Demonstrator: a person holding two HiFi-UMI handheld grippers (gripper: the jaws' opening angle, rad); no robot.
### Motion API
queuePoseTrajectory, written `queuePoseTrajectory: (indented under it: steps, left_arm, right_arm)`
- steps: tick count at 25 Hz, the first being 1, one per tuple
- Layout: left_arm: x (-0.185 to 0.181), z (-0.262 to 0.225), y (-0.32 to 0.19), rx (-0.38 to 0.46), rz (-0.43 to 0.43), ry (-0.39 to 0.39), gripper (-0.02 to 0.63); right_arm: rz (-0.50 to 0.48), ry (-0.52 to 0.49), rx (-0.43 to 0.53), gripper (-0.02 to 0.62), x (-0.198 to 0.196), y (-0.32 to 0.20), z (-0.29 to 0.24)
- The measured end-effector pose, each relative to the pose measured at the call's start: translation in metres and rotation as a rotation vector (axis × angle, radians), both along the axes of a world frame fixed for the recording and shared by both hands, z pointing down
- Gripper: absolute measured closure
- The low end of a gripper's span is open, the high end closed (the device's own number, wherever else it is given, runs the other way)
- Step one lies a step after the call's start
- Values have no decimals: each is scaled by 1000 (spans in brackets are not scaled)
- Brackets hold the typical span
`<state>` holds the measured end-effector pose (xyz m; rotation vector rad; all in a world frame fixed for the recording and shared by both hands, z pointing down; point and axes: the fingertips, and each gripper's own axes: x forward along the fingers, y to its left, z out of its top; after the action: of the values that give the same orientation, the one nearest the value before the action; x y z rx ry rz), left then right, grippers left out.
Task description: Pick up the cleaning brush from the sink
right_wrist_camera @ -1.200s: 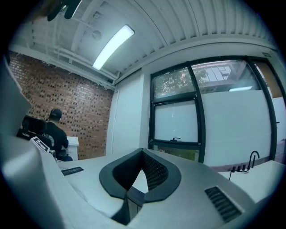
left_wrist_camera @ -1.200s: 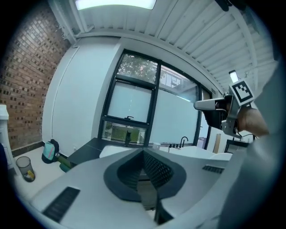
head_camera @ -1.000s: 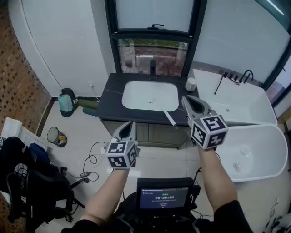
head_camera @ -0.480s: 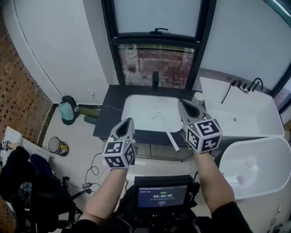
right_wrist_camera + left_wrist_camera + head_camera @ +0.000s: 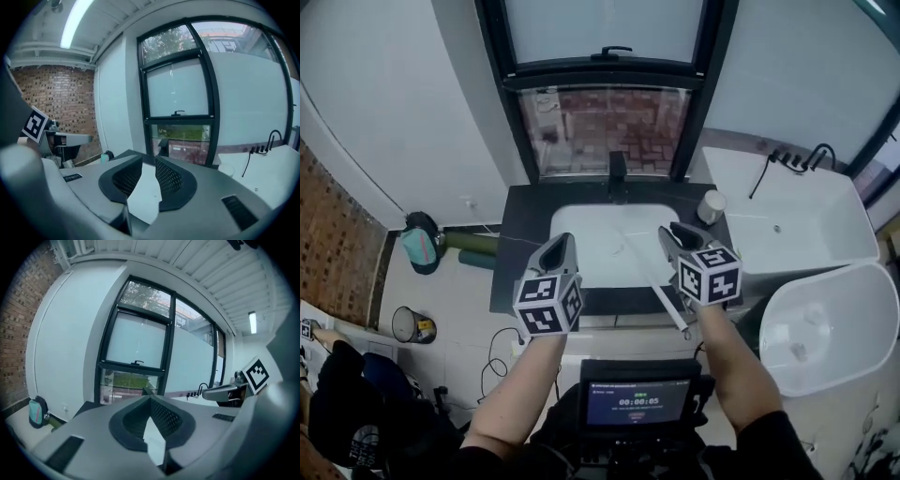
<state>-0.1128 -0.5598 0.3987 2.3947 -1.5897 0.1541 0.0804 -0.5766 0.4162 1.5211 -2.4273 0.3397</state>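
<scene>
The cleaning brush [image 5: 654, 281] has a long white handle; it lies slanted over the front right of the white sink [image 5: 581, 220], with its end sticking out past the dark counter [image 5: 520, 244]. My left gripper [image 5: 562, 242] hovers over the sink's front left, its jaws [image 5: 150, 399] meeting at the tips, empty. My right gripper [image 5: 673, 231] hangs just right of the brush handle, above it and apart from it. Its jaws [image 5: 149, 161] are opening with a narrow gap, and only the white basin shows between them.
A black faucet [image 5: 618, 169] stands behind the sink below the window. A white cup [image 5: 710, 206] sits on the counter's right end. A white bathtub [image 5: 825, 319] fills the right side. On the floor at left are a bin [image 5: 412, 325] and a teal bag [image 5: 420, 246].
Both grippers have moved forward from over the floor to over the sink's front edge. The right one has also sunk and now sits beside the brush handle.
</scene>
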Motion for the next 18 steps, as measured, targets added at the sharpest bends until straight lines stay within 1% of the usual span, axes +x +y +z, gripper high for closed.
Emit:
queuePoseTrajectory:
  steps: [3,4,5,8,10,15,18]
  left_arm:
    - [-11,37,-38,-95,2,-34,606]
    - [-10,53,-46,-134,4,-43,606]
    - [-7,68,-53,-177,7,-45,606]
    - [1,110,-78,-295,5,-69,604]
    - [0,134,-94,-354,-14,-83,604]
    - [3,187,-128,-470,-42,-71,604]
    - [6,213,-142,-502,-53,-55,604]
  right_arm:
    - [-13,39,-119,515,-13,-40,51]
    - [-33,40,-170,450,-16,-49,69]
    - [-57,38,-229,398,-19,-57,88]
    - [-107,36,-407,396,-21,-77,147]
    - [-117,53,-500,396,-23,-90,183]
    - [-112,132,-680,396,-15,-117,259]
    - [-116,180,-762,396,-9,-133,299]
